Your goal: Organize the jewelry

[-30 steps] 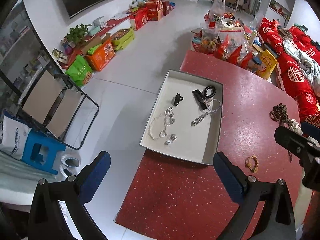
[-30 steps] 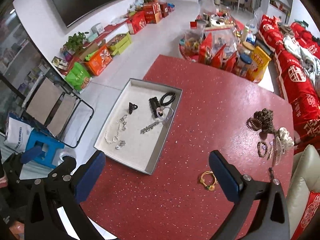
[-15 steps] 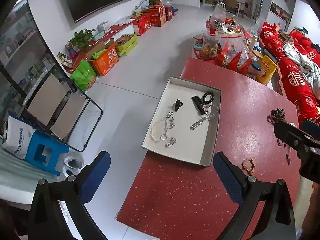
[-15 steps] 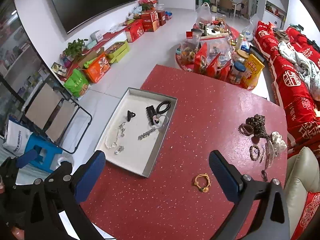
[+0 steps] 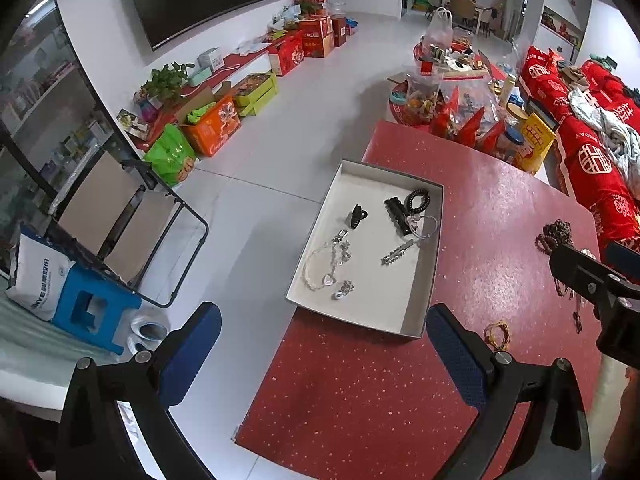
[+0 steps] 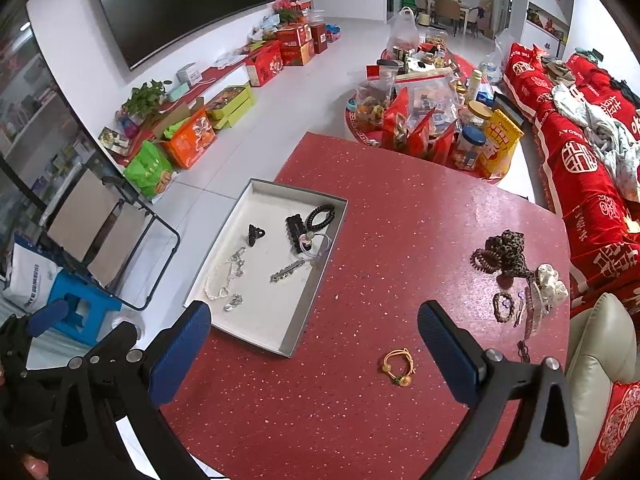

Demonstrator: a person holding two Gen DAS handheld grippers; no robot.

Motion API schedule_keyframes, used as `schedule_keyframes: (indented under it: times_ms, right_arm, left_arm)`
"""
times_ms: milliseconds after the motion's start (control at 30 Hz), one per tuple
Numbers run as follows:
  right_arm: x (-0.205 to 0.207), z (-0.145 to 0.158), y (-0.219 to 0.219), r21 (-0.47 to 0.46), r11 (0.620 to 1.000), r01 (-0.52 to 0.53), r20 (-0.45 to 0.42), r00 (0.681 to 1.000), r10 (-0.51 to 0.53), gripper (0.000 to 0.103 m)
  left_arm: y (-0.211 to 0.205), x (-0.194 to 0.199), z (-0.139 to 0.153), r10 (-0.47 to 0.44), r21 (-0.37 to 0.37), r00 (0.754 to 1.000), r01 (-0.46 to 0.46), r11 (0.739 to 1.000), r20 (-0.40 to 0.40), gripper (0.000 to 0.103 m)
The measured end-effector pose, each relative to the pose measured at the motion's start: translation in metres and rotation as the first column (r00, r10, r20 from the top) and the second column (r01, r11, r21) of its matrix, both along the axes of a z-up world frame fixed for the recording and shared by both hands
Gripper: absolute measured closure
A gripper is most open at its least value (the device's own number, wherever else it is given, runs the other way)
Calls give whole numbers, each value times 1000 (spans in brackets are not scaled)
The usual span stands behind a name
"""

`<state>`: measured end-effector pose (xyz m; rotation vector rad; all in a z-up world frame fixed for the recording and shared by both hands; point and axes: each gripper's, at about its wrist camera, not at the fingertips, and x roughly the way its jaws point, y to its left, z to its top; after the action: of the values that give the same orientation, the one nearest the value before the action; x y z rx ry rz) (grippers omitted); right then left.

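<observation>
A shallow grey tray [image 5: 432, 256] [image 6: 316, 276] lies at the left edge of the red table [image 5: 500, 220] [image 6: 400, 220]. It holds silver chains [image 5: 326, 264] [image 6: 226, 276], black clips [image 5: 396, 210] [image 6: 296, 228], a black coil tie [image 5: 418, 200] and a silver barrette [image 6: 286, 271]. A yellow beaded bracelet [image 5: 497, 334] [image 6: 398, 366] lies on the table between the right gripper's fingers. A pile of hair ties and scrunchies [image 6: 516, 276] [image 5: 556, 234] sits at the right. My left gripper [image 5: 324, 356] and right gripper [image 6: 314, 352] are both open, above the table, holding nothing.
Snack bags and jars [image 6: 440, 120] crowd the table's far edge. A red-covered sofa [image 6: 592, 160] runs along the right, with a beige cushion [image 6: 600, 344] near. On the floor at the left stand a folding frame [image 5: 128, 220] and a blue stool [image 5: 90, 308].
Both grippers have risen and drawn back from the table, so the tray and jewelry look smaller. Nothing on the table has moved.
</observation>
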<state>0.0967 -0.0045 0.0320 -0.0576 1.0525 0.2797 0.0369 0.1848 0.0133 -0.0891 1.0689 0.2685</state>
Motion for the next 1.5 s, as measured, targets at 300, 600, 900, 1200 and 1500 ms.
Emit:
schedule_keyframes:
  times_ms: [300, 600, 900, 1200, 1500]
  right_arm:
    - [0, 1, 2, 1, 1000, -3, -4, 1000, 3, 0]
    - [-1, 2, 4, 0, 1000, -3, -4, 1000, 3, 0]
    - [-1, 2, 4, 0, 1000, -5, -4, 1000, 5, 0]
    - [-1, 2, 5, 0, 1000, -3, -3, 1000, 3, 0]
    - [-2, 2, 7, 1, 1000, -4, -4, 1000, 4, 0]
  left_arm:
    - [3, 0, 3, 3, 3, 1000, -3, 1000, 2, 0]
    - [3, 0, 2, 3, 4, 1000, -3, 1000, 3, 0]
    - [3, -1, 2, 3, 4, 1000, -3, 1000, 3, 0]
    - [4, -1, 2, 3, 4, 1000, -3, 1000, 3, 0]
    - [3, -2, 1, 4, 4, 1000, -4, 1000, 5, 0]
